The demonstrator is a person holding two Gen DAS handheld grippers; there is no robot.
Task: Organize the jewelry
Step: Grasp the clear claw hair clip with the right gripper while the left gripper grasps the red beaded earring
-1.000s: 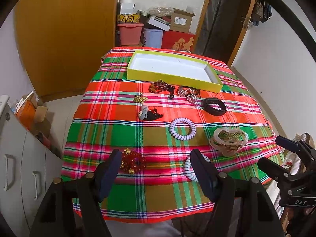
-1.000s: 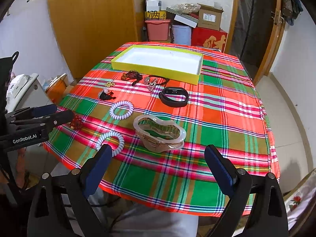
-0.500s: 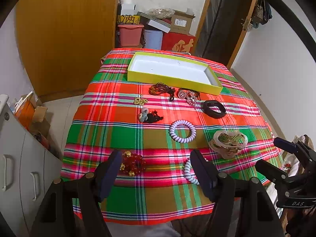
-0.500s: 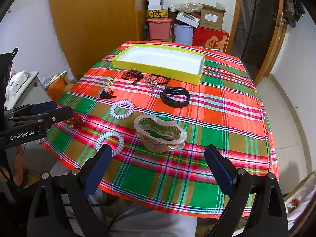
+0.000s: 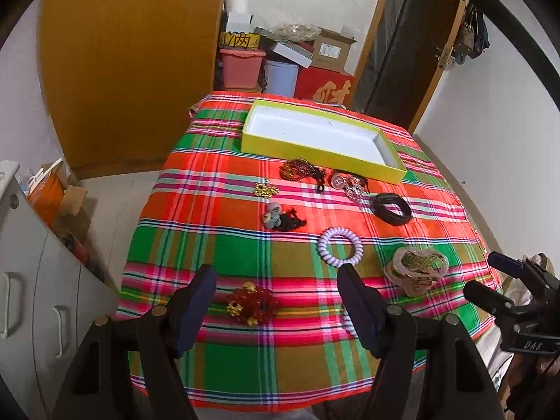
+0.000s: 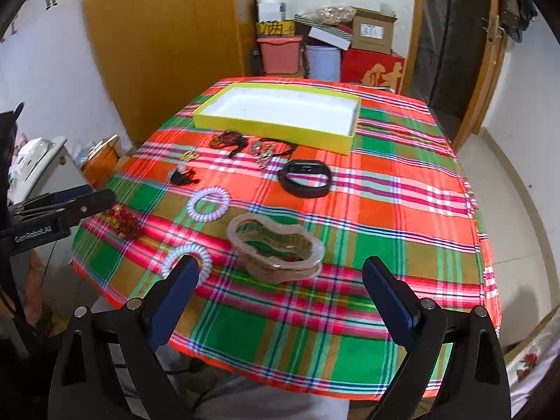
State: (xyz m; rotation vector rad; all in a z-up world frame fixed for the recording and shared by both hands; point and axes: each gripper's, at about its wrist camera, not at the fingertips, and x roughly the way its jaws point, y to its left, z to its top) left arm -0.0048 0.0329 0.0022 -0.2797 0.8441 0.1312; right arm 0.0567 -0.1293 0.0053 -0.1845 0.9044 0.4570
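The left gripper (image 5: 276, 292) hangs over the near edge of the plaid tablecloth (image 5: 217, 245) with its jaws spread wide and nothing between them; framed in that gap, just ahead of the fingertips, lies a red beaded bracelet (image 5: 252, 305) with gold beads. A pale spiral hair tie (image 6: 187, 258) lies half hidden behind the left gripper's right finger, and in the right wrist view it sits at the tip of the right gripper's left finger. The right gripper (image 6: 281, 271) is likewise wide open and empty, and a translucent beige claw clip (image 6: 277, 247) rests on the cloth just beyond the middle of its gap. Farther out, ahead of the jaws, lies a lilac spiral hair tie (image 5: 340, 246), with a small black and grey ornament (image 5: 281, 219) to its left. Beyond these are a black wristband (image 6: 303, 177), a small gold piece (image 5: 266, 189), a dark beaded string (image 5: 301, 169) and a silvery chain with a round pendant (image 5: 344, 183). Farthest off, past all the loose jewelry, an open yellow box (image 6: 276, 127) with a white inside stands on the cloth.
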